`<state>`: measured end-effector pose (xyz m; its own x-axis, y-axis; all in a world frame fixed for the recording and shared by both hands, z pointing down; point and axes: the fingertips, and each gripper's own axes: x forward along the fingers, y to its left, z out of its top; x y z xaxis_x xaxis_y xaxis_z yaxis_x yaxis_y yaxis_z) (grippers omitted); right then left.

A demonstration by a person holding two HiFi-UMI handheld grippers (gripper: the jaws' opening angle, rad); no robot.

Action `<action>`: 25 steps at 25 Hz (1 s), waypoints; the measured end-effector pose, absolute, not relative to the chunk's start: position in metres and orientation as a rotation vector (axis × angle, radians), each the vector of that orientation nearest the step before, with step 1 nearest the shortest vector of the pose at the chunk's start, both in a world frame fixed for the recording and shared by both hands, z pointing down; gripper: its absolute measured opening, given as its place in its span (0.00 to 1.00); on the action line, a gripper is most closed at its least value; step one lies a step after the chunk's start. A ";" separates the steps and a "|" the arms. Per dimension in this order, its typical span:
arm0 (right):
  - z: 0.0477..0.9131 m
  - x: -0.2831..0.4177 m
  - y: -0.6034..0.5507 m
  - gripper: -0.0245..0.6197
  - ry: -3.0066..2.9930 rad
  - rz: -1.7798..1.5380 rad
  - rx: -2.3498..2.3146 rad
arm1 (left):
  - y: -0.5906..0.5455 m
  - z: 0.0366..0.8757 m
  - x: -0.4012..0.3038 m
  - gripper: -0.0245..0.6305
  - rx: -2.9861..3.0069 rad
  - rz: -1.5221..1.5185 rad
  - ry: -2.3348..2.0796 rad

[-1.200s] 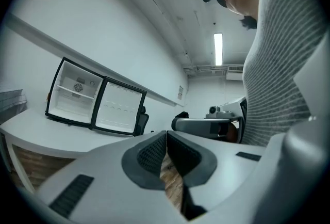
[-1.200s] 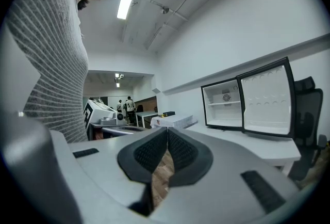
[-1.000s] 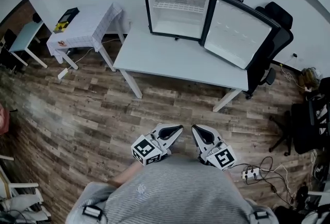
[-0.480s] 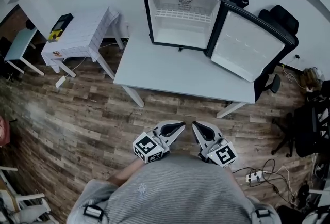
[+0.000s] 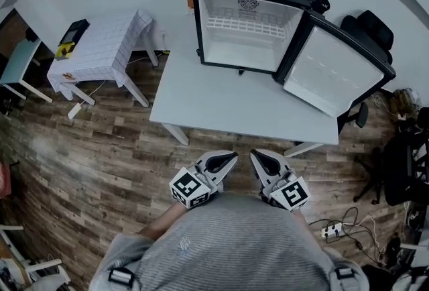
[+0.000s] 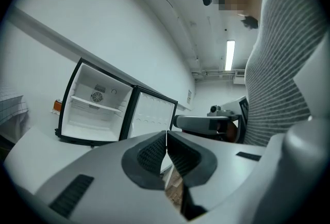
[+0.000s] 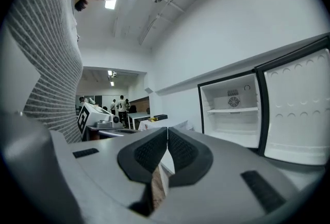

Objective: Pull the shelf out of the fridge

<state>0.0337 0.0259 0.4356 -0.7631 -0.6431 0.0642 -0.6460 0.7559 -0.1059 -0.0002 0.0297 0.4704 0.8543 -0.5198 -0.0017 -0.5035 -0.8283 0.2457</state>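
A black mini fridge [image 5: 249, 15] stands on a white table [image 5: 228, 92] with its door [image 5: 335, 72] swung open to the right. Inside, a white wire shelf [image 5: 242, 23] sits across the upper part; the left gripper view shows the shelf [image 6: 95, 106] too, and the right gripper view has the shelf [image 7: 232, 110] at its right. My left gripper [image 5: 232, 159] and right gripper [image 5: 255, 158] are held close to my body, short of the table's near edge. Both are shut with nothing between the pads.
A small table with a white cloth [image 5: 100, 45] stands left of the fridge table, with a dark object [image 5: 70, 31] on it. A black office chair [image 5: 372, 31] is behind the fridge door. Cables and a power strip [image 5: 332, 229] lie on the wooden floor at right.
The table and fridge have come nearer and grown larger in the head view. Both grippers keep their place by my body and stay shut.
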 end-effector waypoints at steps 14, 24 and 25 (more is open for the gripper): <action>0.439 0.024 -0.031 0.06 -2.875 0.185 1.208 | -0.022 0.481 -0.011 0.06 2.815 -0.045 -0.683; 0.435 0.032 -0.083 0.06 -2.906 0.169 1.169 | -0.073 0.471 -0.003 0.06 2.871 -0.022 -0.756; 0.434 0.033 -0.089 0.06 -2.910 0.162 1.159 | -0.080 0.472 -0.001 0.06 2.864 -0.025 -0.763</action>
<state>0.0333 -0.0890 0.4339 -0.7271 -0.6852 0.0431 -0.6858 0.7217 -0.0938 -0.0012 -0.0796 0.4717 0.8682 -0.4953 0.0294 -0.4923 -0.8526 0.1752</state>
